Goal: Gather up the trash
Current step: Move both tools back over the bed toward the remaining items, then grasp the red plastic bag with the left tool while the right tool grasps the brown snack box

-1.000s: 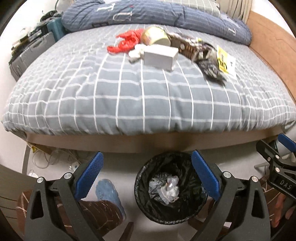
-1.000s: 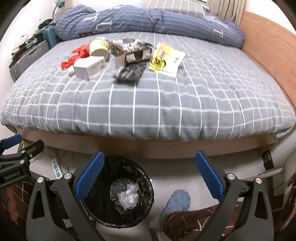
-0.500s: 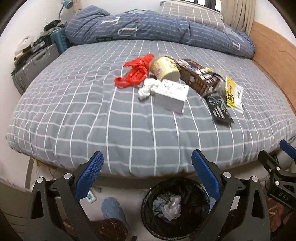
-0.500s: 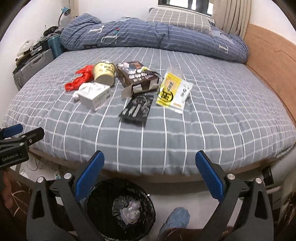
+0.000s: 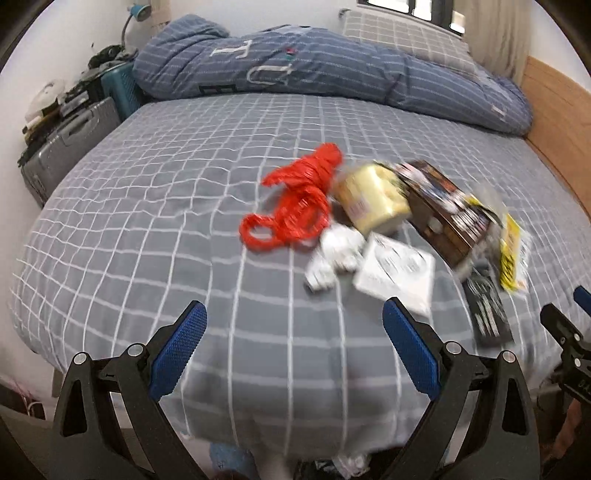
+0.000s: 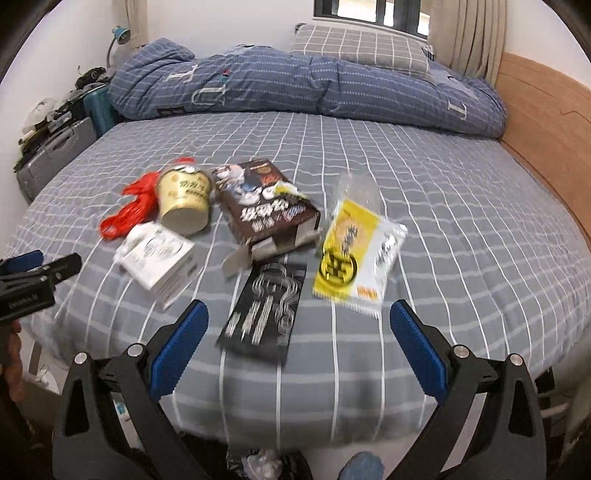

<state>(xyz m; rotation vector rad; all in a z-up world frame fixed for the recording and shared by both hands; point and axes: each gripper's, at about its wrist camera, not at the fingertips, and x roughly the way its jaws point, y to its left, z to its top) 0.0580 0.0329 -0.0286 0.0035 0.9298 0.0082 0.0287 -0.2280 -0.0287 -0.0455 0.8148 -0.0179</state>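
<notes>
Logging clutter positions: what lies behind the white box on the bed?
Behind the white box lie a cream cup on its side and a red plastic bag. A crumpled white wad touches the box's left edge. Anything beneath the box is hidden.

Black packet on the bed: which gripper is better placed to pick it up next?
Probably the right gripper: the black packet lies directly between its open fingers. For the left gripper, also open, it lies far right.

We are seeing a rumpled dark-blue striped duvet (image 6: 310, 86) lying across the upper frame, a grey checked pillow (image 6: 360, 46) peeking above it, a grey hard-shell suitcase (image 6: 51, 155) standing at far left, and beige curtains (image 6: 469, 35) hanging upper right.
</notes>
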